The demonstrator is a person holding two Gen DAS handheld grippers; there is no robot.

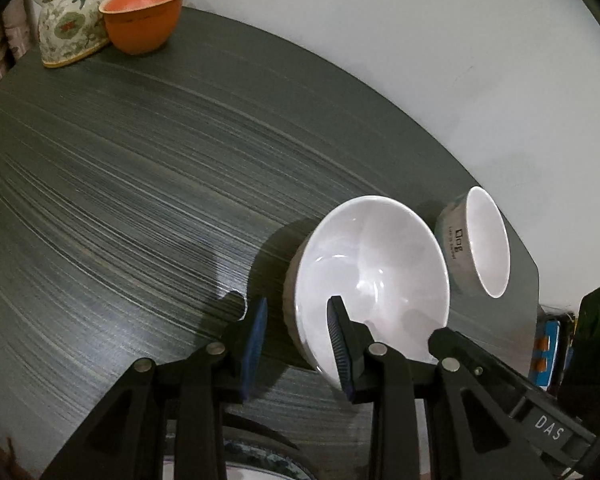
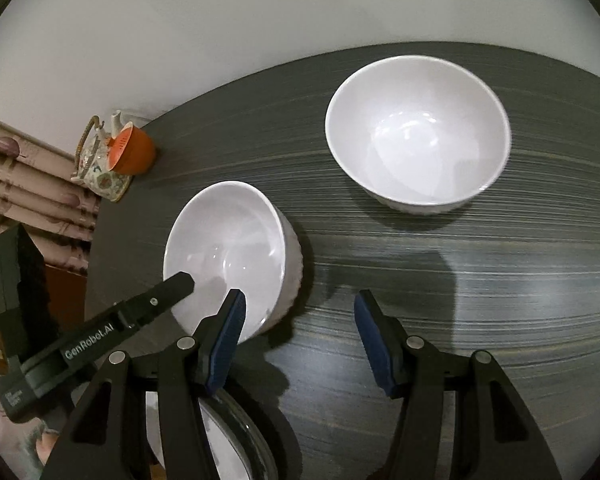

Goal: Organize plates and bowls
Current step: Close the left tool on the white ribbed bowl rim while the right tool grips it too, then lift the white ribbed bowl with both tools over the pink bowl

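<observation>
A white ribbed bowl [image 1: 364, 264] [image 2: 228, 248] stands on the dark grey table. My left gripper [image 1: 296, 340] is open, its jaws straddling the bowl's near rim, one finger inside and one outside; it also shows in the right wrist view [image 2: 156, 304]. A second white bowl [image 1: 476, 240] [image 2: 416, 132] stands further right. My right gripper [image 2: 300, 340] is open and empty above the table, just right of the ribbed bowl. A plate [image 2: 228, 440] with a dark patterned rim lies at the near edge under both grippers; it also shows in the left wrist view [image 1: 260, 468].
An orange lidded cup [image 1: 142, 12] [image 2: 134, 152] and a floral teapot [image 1: 68, 20] [image 2: 96, 160] stand at the table's far left corner. The table [image 1: 120, 200] meets a white wall behind. The right table edge drops off past the second bowl.
</observation>
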